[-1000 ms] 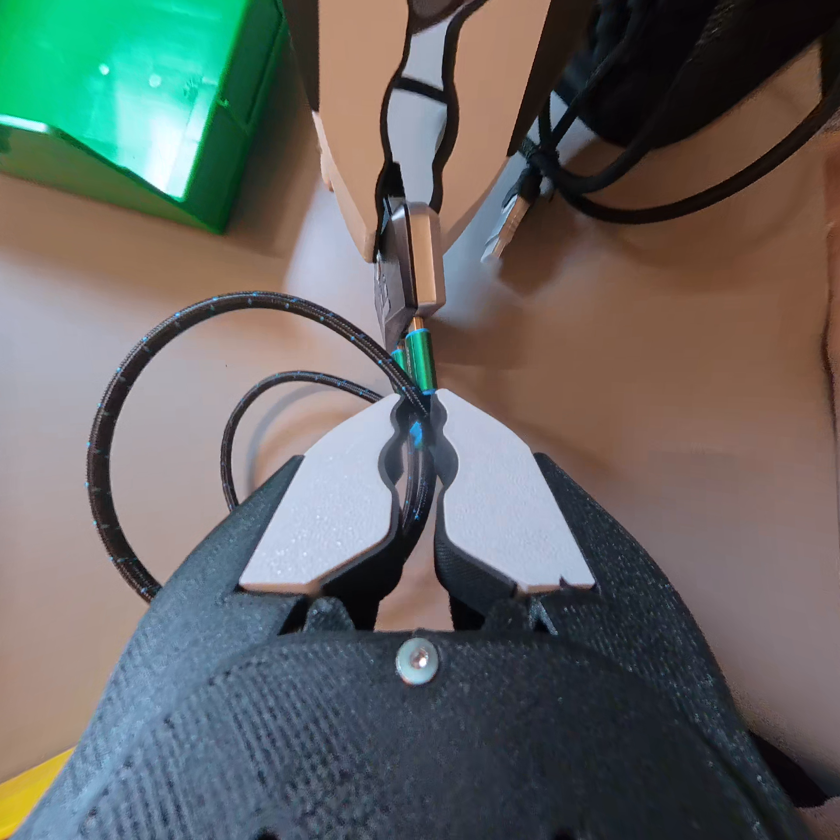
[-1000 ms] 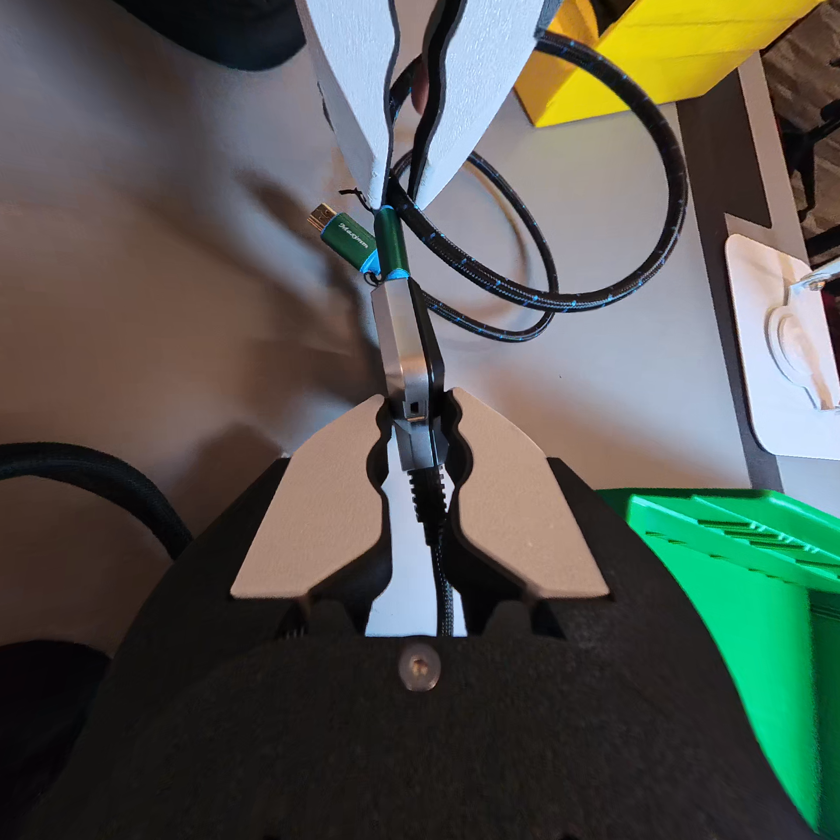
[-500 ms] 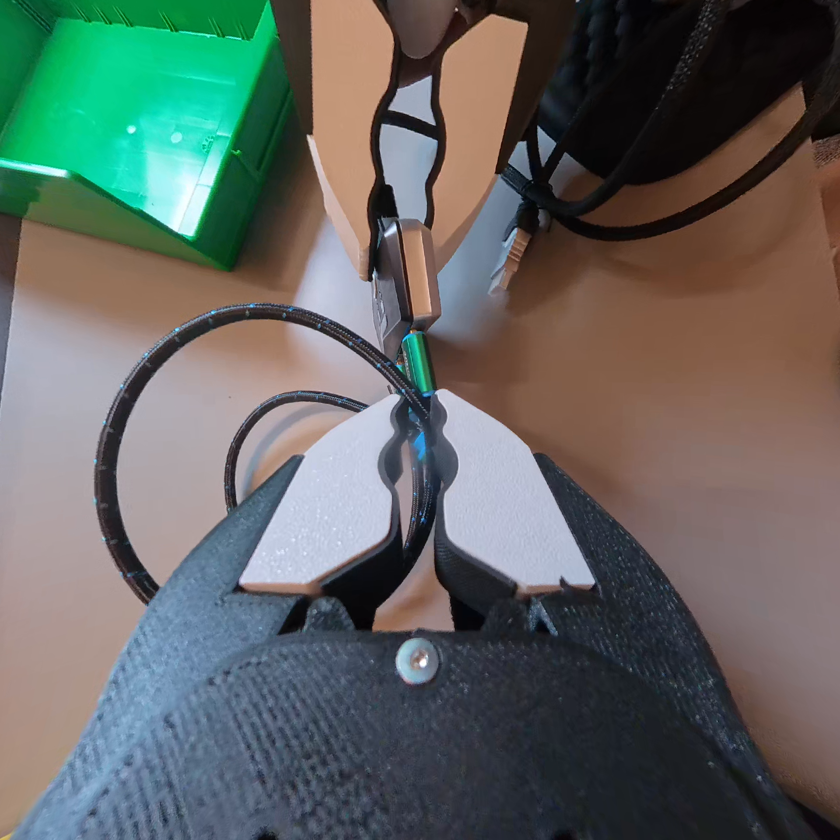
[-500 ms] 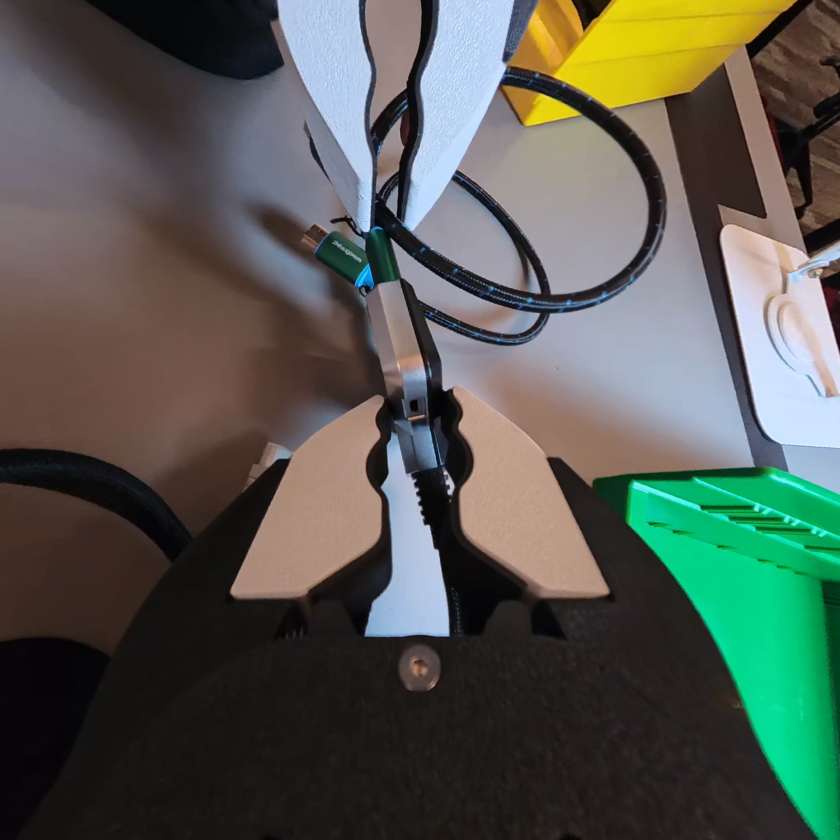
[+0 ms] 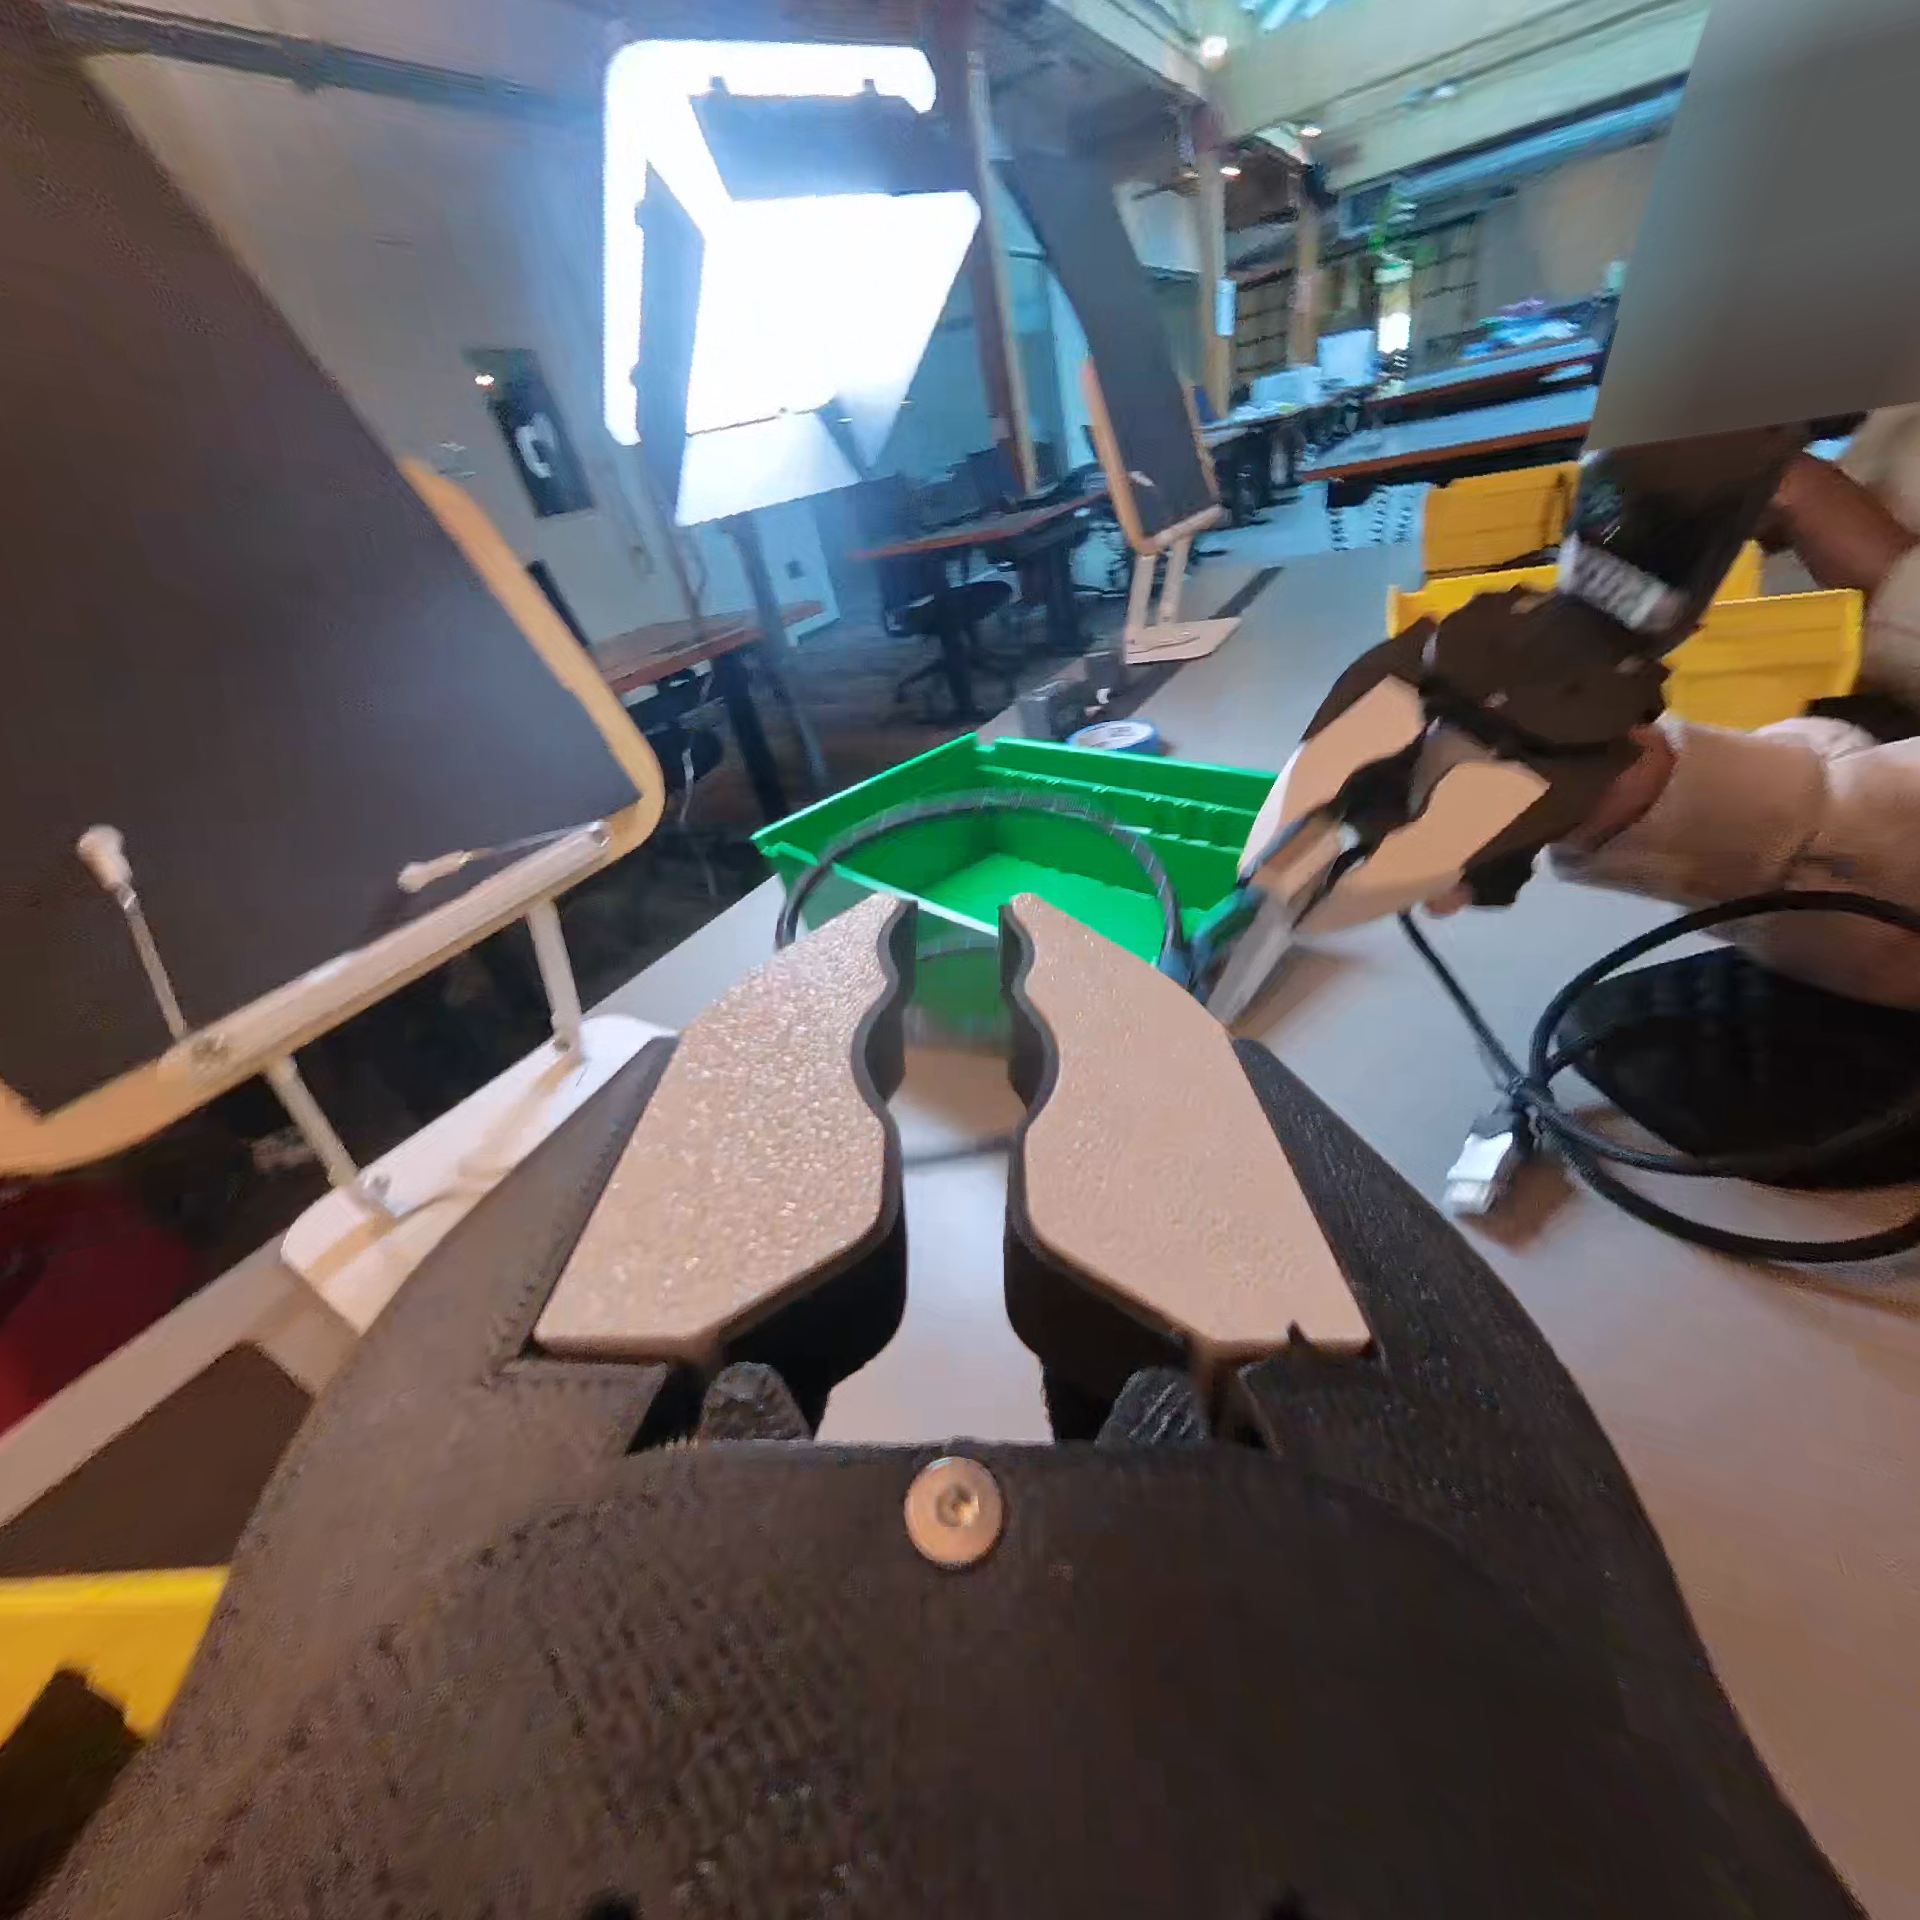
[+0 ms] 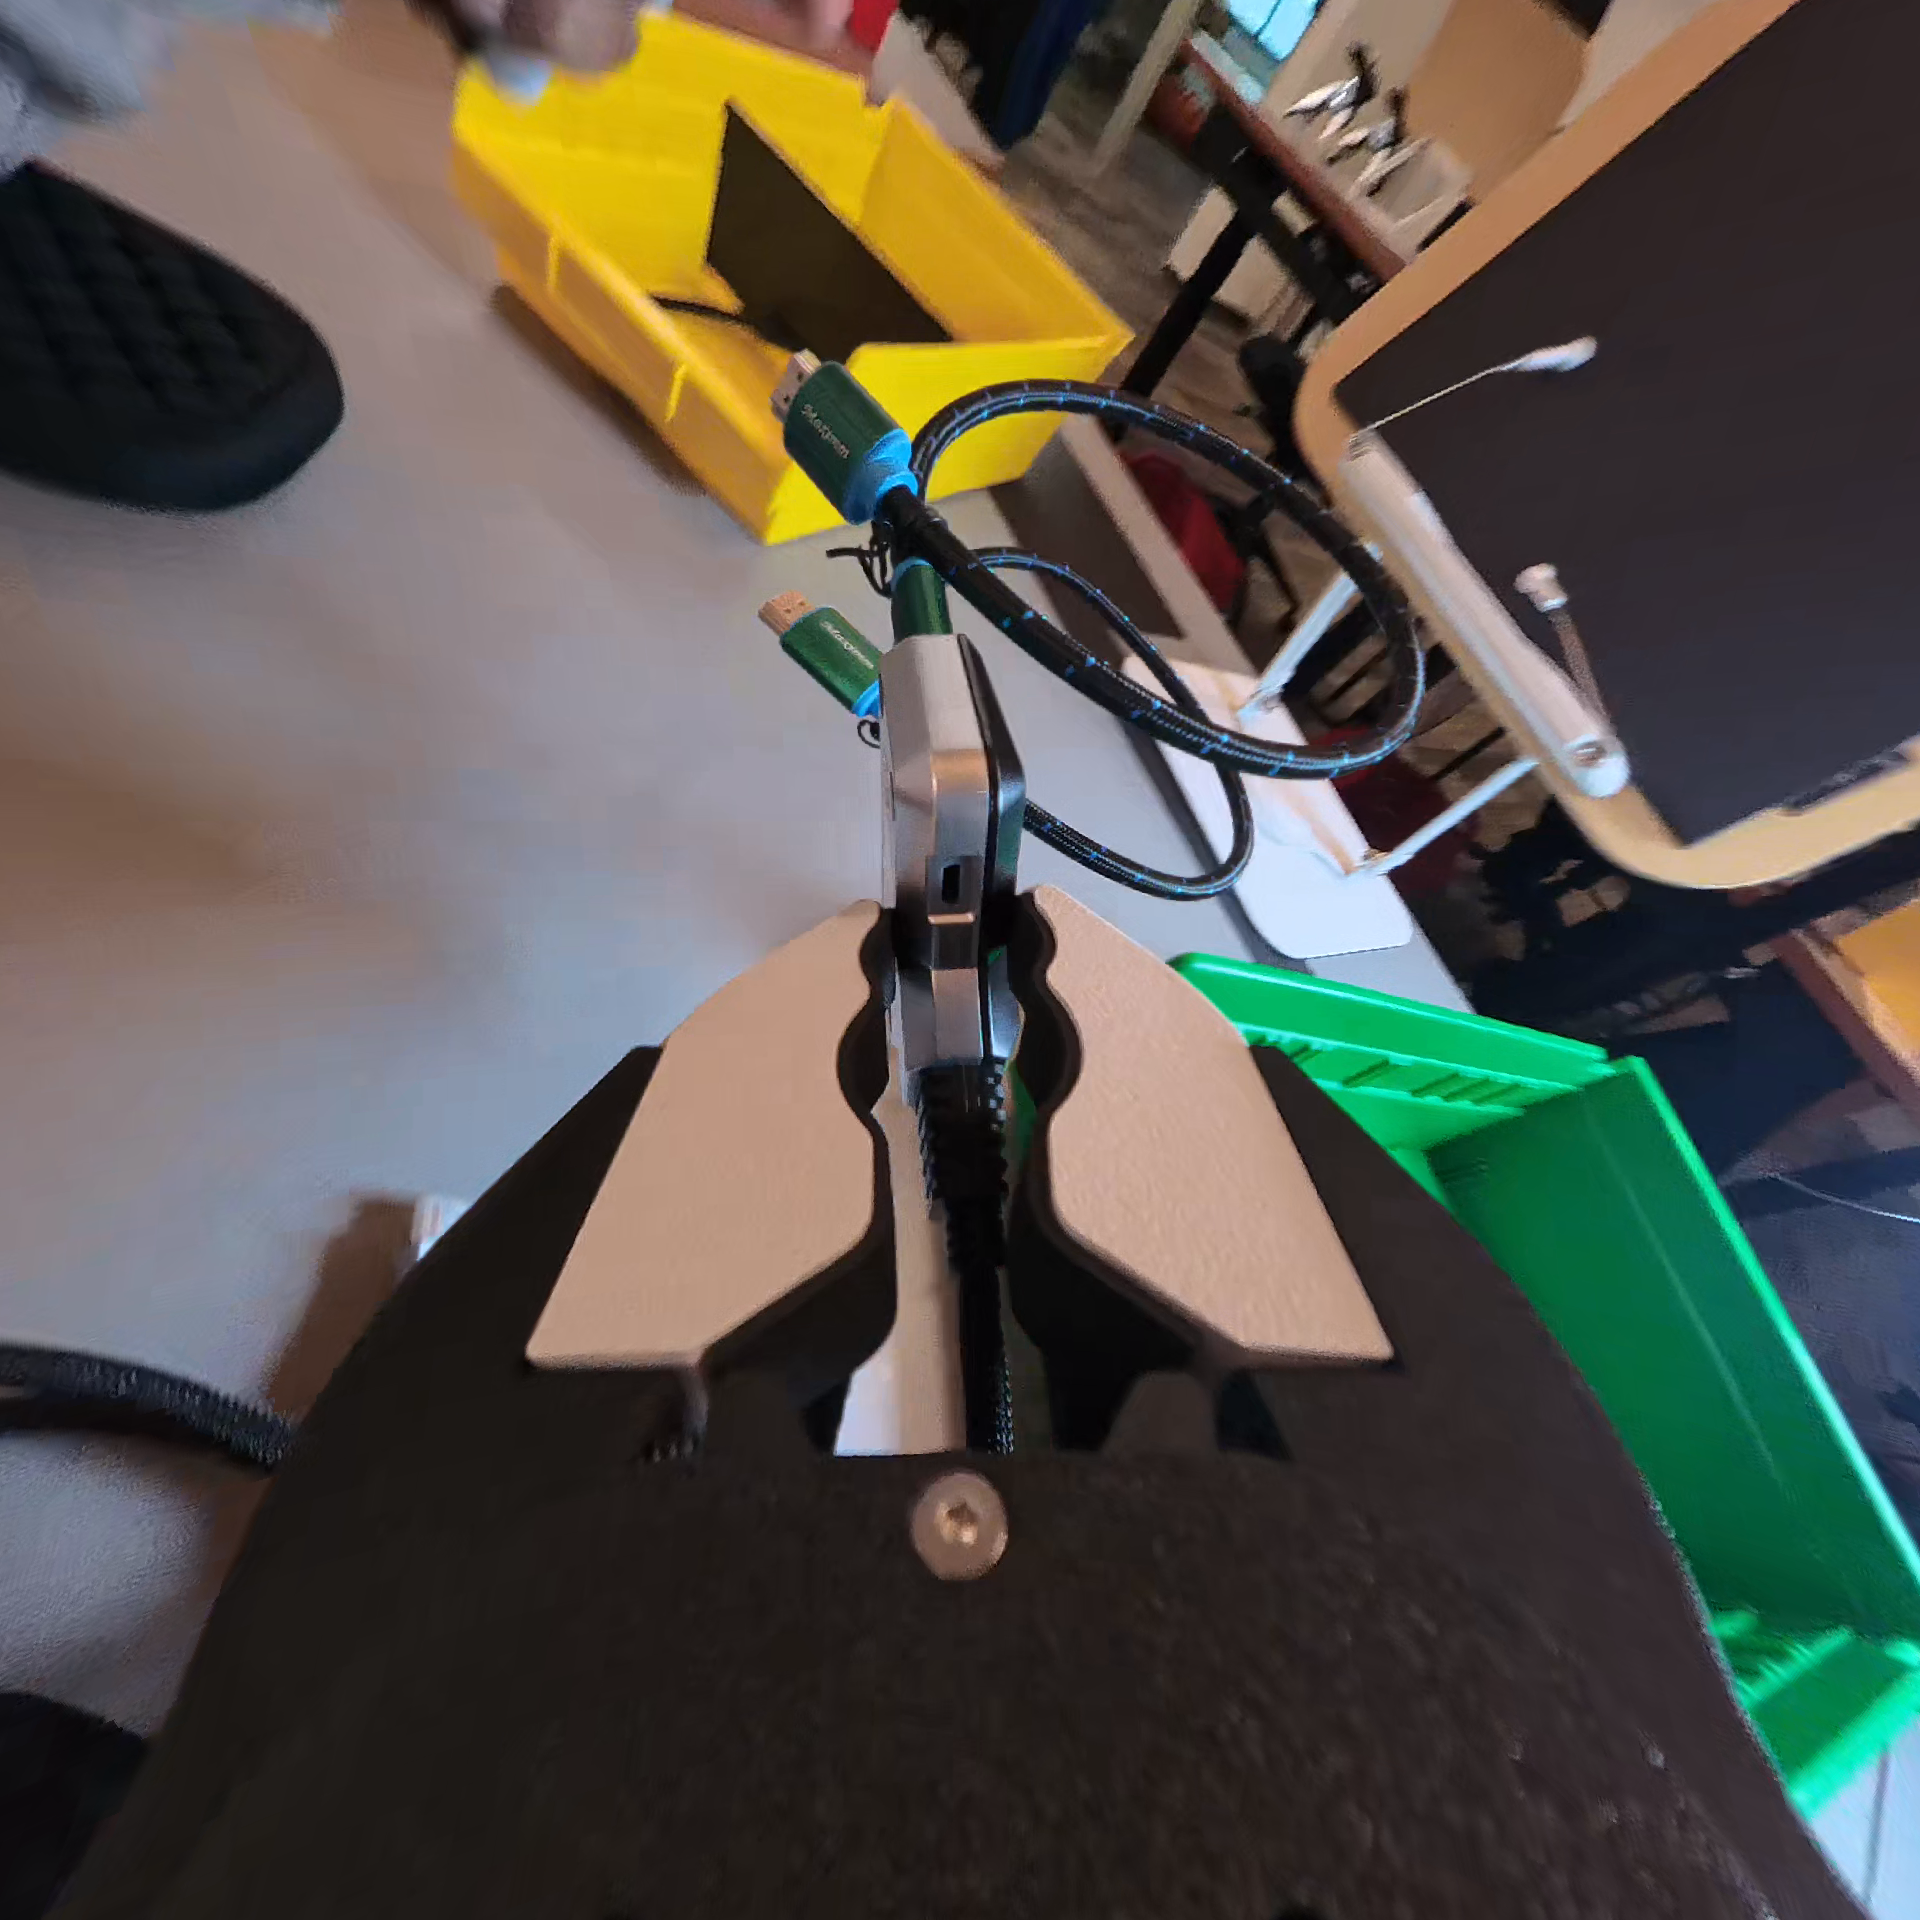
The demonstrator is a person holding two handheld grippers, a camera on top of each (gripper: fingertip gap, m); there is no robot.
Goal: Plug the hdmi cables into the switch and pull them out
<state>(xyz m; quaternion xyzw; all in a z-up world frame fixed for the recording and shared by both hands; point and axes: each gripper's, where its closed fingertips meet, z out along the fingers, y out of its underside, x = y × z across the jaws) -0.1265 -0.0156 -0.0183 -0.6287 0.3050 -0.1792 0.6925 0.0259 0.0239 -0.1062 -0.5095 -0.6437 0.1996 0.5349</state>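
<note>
One HDMI plug [image 6: 921,613] in switch [image 6: 951,800] (R gripper [image 6: 956,914] clamped); L gripper [image 5: 956,925] empty, apart

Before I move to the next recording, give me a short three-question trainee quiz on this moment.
1. True or false: the left gripper is clamped on a cable.
2. What do the right gripper jaws hold? A: a loose cable only. B: the switch. C: nothing.
3. In the right wrist view, how many green plugs show a bare tip, outside the switch?

Key: 1 false, its jaws are apart and empty. 2 B. 3 two.
</note>
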